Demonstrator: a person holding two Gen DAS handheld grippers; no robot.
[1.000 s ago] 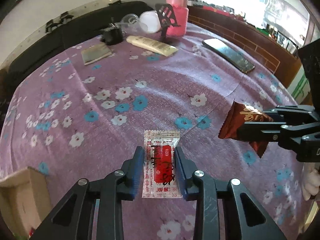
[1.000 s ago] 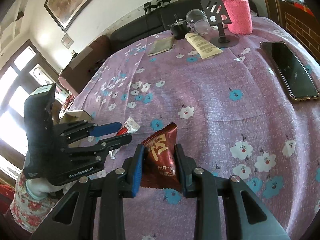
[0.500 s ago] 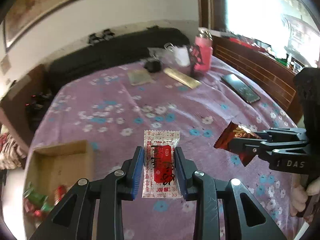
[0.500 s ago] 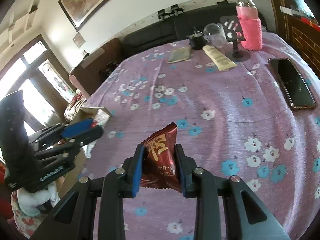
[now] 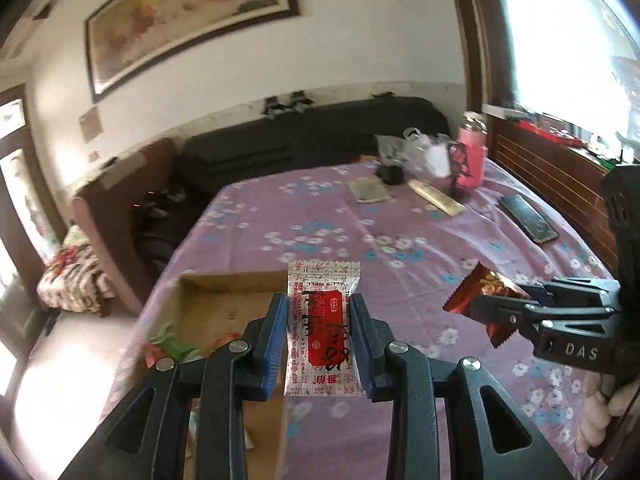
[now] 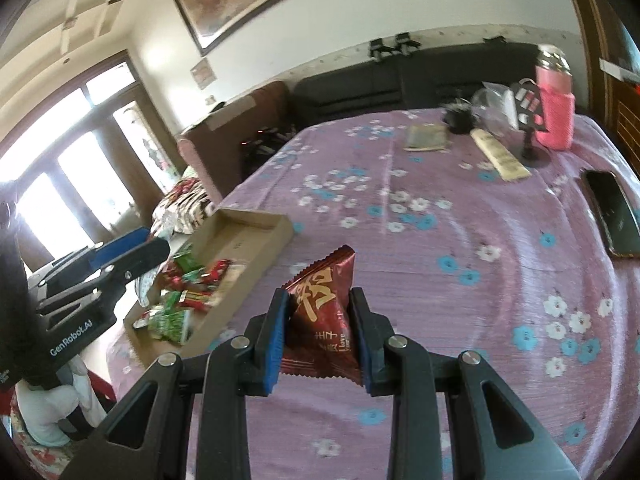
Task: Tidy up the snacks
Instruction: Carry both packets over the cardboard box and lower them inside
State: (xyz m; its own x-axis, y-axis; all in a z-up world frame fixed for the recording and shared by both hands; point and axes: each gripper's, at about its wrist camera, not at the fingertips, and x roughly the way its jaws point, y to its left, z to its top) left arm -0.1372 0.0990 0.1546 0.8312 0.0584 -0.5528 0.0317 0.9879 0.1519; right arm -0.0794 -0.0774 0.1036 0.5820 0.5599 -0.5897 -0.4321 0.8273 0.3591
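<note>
My left gripper [image 5: 319,312] is shut on a white and red snack packet [image 5: 322,328], held in the air above the right edge of an open cardboard box [image 5: 224,304]. My right gripper [image 6: 319,312] is shut on a dark red snack bag [image 6: 322,320], held above the purple flowered tablecloth [image 6: 460,248]. The box [image 6: 244,232] at the table's left edge holds several green and red snack packets [image 6: 180,300]. The right gripper with its bag [image 5: 484,292] shows at the right of the left wrist view. The left gripper [image 6: 120,256] shows at the left of the right wrist view, over the box.
At the table's far end stand a pink bottle [image 6: 554,116], a black phone stand [image 6: 528,120], a cream tube [image 6: 498,156], a small booklet [image 6: 426,138] and a clear bag. A black phone [image 6: 612,212] lies at the right. A black sofa [image 5: 312,148] is behind.
Both grippers have risen and tilted up, each still holding its packet. The left gripper has moved left to above the cardboard box, which has come into view.
</note>
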